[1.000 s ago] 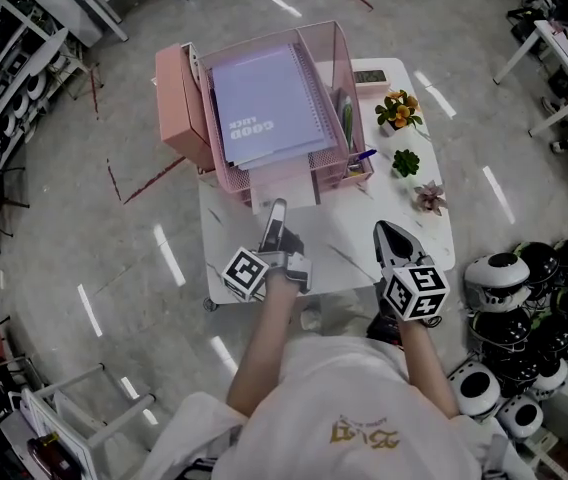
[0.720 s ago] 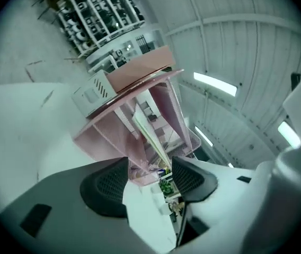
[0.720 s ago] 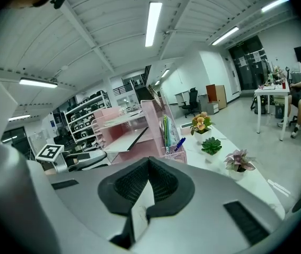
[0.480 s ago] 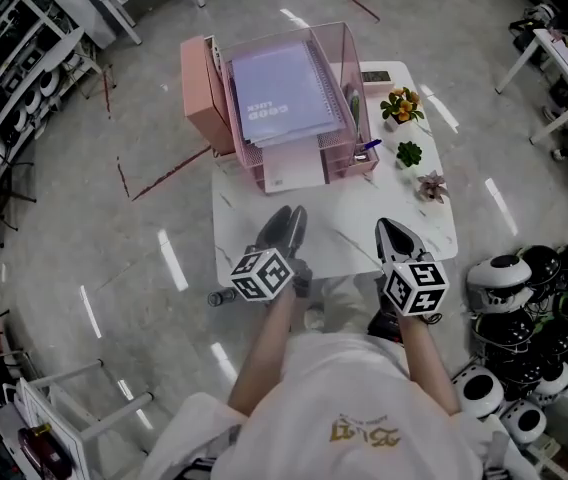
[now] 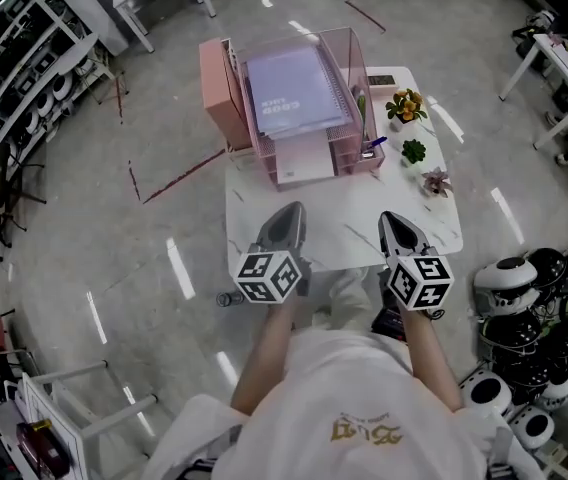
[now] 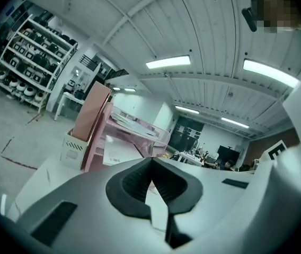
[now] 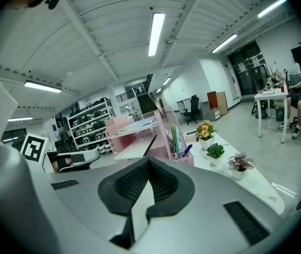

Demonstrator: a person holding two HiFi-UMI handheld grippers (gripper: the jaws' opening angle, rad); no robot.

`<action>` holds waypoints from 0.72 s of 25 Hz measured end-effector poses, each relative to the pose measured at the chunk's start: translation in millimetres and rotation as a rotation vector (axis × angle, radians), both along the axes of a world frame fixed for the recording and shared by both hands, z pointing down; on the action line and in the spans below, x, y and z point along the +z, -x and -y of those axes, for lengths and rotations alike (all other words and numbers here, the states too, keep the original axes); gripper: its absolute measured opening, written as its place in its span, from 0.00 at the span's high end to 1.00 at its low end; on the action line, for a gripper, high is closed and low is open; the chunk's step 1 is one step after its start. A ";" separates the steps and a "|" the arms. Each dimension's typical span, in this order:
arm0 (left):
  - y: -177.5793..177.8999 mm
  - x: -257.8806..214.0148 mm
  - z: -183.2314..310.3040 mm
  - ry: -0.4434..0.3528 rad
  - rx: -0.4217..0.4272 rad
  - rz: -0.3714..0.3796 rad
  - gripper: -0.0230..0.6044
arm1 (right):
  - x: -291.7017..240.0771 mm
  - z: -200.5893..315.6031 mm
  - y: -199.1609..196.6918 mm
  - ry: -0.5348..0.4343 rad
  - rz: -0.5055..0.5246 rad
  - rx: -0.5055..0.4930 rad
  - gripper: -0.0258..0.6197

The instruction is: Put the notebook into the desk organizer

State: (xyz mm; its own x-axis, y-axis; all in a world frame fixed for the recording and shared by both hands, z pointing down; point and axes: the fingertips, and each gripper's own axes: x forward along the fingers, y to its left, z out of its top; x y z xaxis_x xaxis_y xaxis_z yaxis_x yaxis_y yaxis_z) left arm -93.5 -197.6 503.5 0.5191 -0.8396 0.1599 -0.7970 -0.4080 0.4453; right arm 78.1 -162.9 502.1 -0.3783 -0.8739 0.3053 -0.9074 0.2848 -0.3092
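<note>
The lavender spiral notebook (image 5: 297, 90) lies flat on the top tray of the pink desk organizer (image 5: 349, 63) at the far side of the white table (image 5: 349, 230). In the left gripper view the organizer (image 6: 104, 142) stands ahead with the notebook (image 6: 133, 123) on top. My left gripper (image 5: 290, 211) hovers over the table's near half, shut and empty, its pads (image 6: 140, 179) pressed together. The right gripper (image 5: 392, 220) hangs beside it, also shut with nothing between its pads (image 7: 164, 181). Both grippers are well clear of the organizer (image 7: 151, 137).
A pink box (image 5: 218, 90) stands against the organizer's left side. Pens (image 5: 362, 108) fill its right compartment. Three small potted plants (image 5: 406, 106) (image 5: 413, 151) (image 5: 435, 181) line the table's right edge. Helmets (image 5: 534, 288) lie on the floor at the right, shelving (image 5: 14, 78) at the left.
The left gripper's jaws have closed from wide open to shut, with nothing in them. Both grippers sit farther back from the organizer; the notebook has stayed on the top tray.
</note>
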 end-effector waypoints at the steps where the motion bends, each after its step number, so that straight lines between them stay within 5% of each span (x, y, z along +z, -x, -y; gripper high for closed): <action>1: -0.2 -0.6 -1.9 -0.002 -0.001 0.004 0.93 | -0.2 -2.2 -0.1 0.000 -0.002 0.000 0.95; 18: 3.7 -10.5 -6.7 -0.026 0.004 0.010 0.93 | -7.2 -7.5 4.5 -0.018 -0.024 -0.001 0.95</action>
State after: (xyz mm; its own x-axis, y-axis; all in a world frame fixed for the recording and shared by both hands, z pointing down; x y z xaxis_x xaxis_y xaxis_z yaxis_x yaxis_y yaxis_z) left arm -97.2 -191.0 493.0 0.5208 -0.8415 0.1434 -0.7996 -0.4221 0.4271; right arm 73.7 -155.5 494.9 -0.3722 -0.8787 0.2989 -0.9141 0.2912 -0.2820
